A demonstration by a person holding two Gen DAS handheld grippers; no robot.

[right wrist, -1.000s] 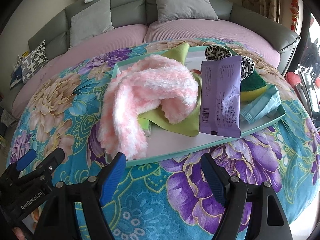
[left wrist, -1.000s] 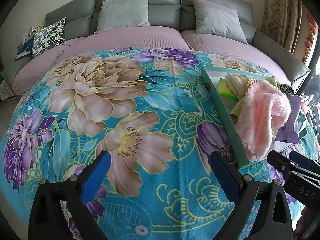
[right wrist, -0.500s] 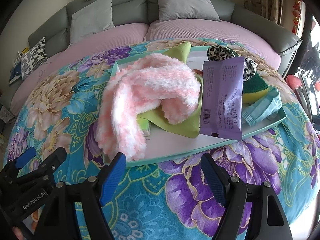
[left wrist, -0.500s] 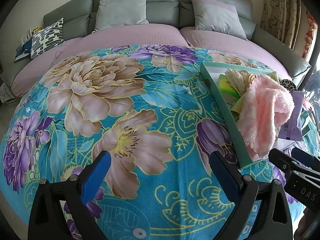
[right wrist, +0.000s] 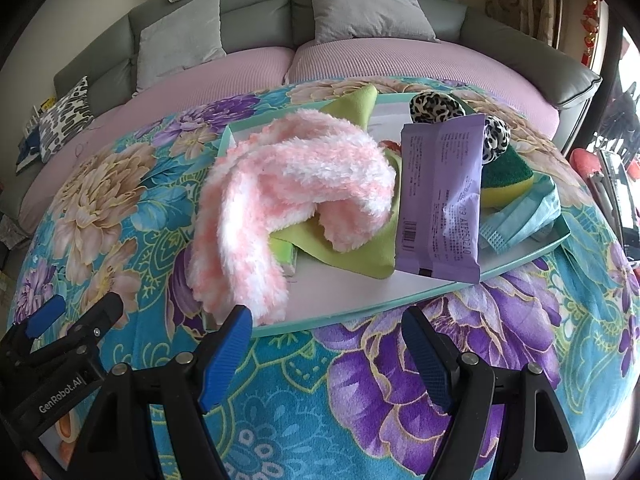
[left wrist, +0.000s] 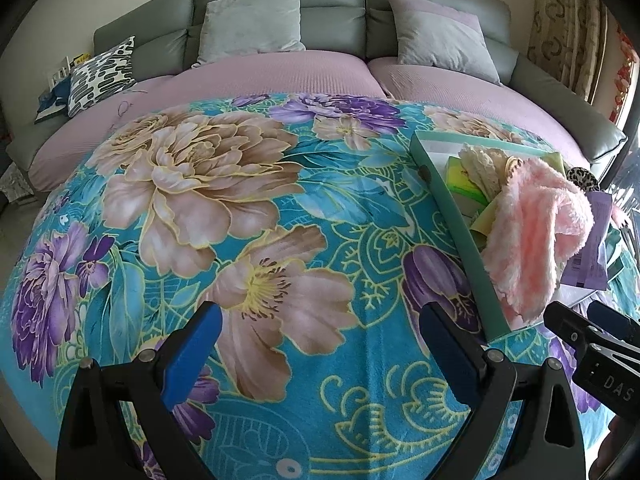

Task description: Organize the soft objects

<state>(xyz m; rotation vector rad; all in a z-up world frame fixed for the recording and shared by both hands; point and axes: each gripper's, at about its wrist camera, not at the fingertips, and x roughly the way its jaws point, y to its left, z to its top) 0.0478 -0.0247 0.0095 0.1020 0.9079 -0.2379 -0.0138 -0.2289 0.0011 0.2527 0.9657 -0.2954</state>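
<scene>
Soft objects lie heaped in a teal tray (right wrist: pixel 528 258) on the bed's floral blanket (left wrist: pixel 248 208), just ahead of the right gripper (right wrist: pixel 326 354). That gripper hangs above the blanket with its jaws wide apart and nothing between them; the near tray edge runs just beyond its fingertips. The left gripper (left wrist: pixel 320 344) is likewise spread wide and empty, over bare blanket, with the tray off to its right.

Closest to the right gripper is one fluffy pink scarf (right wrist: pixel 280 188), one end drooping over the tray's near corner. Beneath it lies one green cloth (right wrist: pixel 352 252); beside it, one purple packet (right wrist: pixel 440 200), one leopard-print piece (right wrist: pixel 438 106), one green-and-yellow sponge (right wrist: pixel 508 174) and one teal face mask (right wrist: pixel 524 220).

Only the left view shows a cream knitted item (left wrist: pixel 486 170) behind the scarf. Only the right view shows the sponge and mask. Two grey cushions (left wrist: pixel 252 16) lean on the headboard, and one spotted cushion (left wrist: pixel 100 74) lies at the left edge.
</scene>
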